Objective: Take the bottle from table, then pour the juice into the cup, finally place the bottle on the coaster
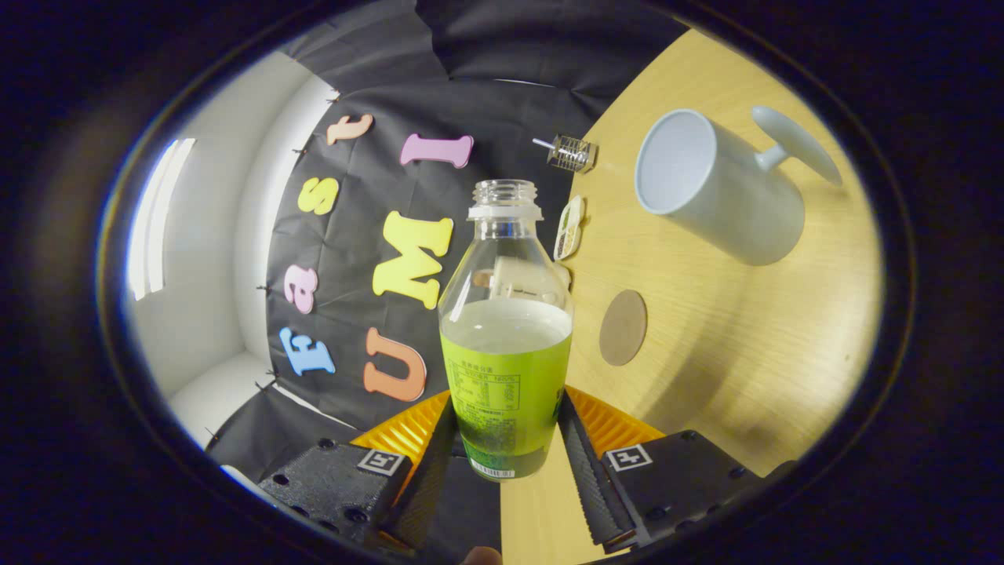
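The bottle (506, 345) is taken: the gripper (506, 439) has its two fingers clamped on the lower labelled part of it, one on each side, and the whole view is rolled over, so the counter (729, 345) stands almost on edge beside the bottle. The bottle is uncapped, and green juice fills about its lower half. No juice runs from its mouth.

The cup (718, 184), a white mug, stands on the counter well beyond the bottle's neck and off to the counter side of it, its handle turned away from the bottle. What shows of its inside looks empty, though its bottom is hard to see. I judge the pour as not yet begun, or only being lined up.

The coaster (623, 327), a round brown disc, lies bare on the counter just beside the bottle's shoulder, between bottle and cup. So the first step is done; pouring and setting the bottle on the coaster are left.
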### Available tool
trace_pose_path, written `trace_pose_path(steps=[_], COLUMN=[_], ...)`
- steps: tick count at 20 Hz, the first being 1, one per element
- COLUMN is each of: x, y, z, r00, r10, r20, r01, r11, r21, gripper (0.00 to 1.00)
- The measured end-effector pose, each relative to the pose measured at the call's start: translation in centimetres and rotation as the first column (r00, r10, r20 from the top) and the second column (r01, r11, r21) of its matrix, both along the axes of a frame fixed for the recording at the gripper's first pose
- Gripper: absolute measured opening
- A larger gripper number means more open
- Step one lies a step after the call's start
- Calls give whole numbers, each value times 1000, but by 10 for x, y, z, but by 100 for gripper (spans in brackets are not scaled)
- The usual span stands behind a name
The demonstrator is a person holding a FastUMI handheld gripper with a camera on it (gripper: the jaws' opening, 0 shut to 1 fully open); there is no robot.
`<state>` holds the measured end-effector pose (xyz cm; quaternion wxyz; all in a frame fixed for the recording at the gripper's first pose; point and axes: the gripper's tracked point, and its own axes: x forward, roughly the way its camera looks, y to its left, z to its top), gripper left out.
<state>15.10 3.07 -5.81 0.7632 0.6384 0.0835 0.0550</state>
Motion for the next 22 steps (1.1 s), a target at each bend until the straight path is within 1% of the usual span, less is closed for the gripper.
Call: trace_pose_path(steps=[3, 7, 12, 17, 22], x=[1, 5, 6, 10, 16], y=[-6, -10, -19, -24, -28], z=[4, 23, 36, 47, 54], r00=[999, 999, 998, 996, 995], r10=[-32, -38, -64, -78, -80], r20=[1, 22, 28, 43, 53], r01=[32, 33, 52, 58, 52], r11=[993, 980, 951, 936, 913], r21=[117, 199, 306, 346, 404], gripper=[78, 78, 78, 78, 78])
